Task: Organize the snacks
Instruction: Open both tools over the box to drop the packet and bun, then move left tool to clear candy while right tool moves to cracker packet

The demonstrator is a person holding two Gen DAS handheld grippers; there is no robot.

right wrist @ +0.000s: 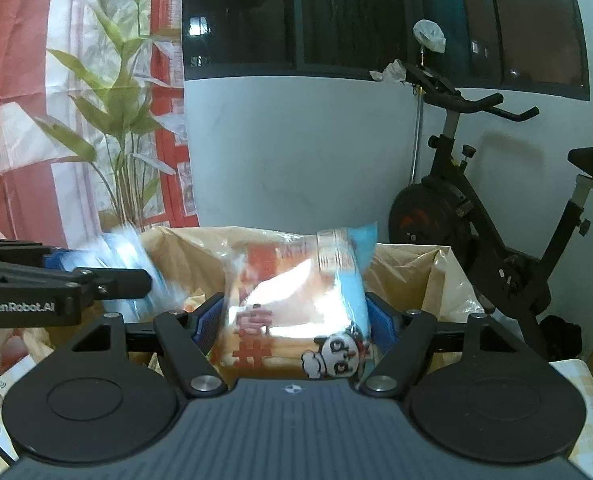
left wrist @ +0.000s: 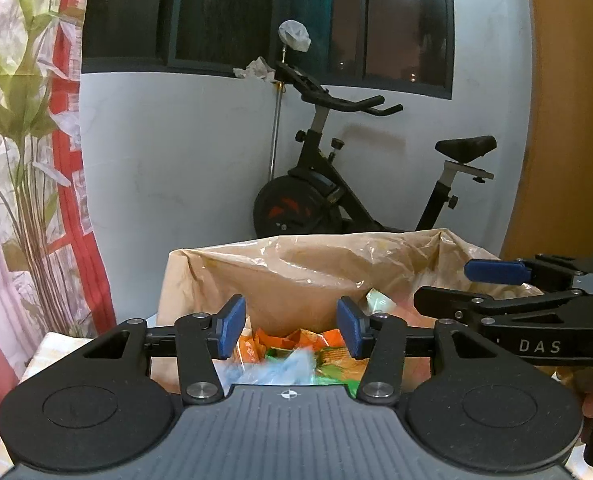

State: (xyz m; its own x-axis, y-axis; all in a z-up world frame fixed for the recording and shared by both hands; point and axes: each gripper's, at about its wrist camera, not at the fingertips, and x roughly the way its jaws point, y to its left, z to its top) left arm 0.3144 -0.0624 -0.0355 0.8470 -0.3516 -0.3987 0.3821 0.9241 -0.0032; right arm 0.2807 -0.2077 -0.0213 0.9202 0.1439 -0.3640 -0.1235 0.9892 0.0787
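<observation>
A cardboard box lined with a clear plastic bag (left wrist: 224, 276) stands in front of both grippers, with orange and green snack packs (left wrist: 328, 350) inside. My left gripper (left wrist: 292, 328) is open above it; a blurred light-blue packet (left wrist: 284, 370) lies low between its fingers, clear of the pads. In the right wrist view the same blue packet (right wrist: 130, 258) shows as a blur at the left gripper's tips. My right gripper (right wrist: 294, 326) is shut on a large orange and blue snack bag with a cartoon panda (right wrist: 296, 304), held over the box (right wrist: 420, 268). The right gripper (left wrist: 448, 284) reaches in from the right.
A black exercise bike (left wrist: 336, 184) stands against the pale wall behind the box, under a dark window (left wrist: 224, 12). A red and white curtain with a leaf print (left wrist: 28, 152) hangs at the left. A checked tablecloth (right wrist: 588, 396) lies under the box. An orange panel (left wrist: 568, 112) is at the right.
</observation>
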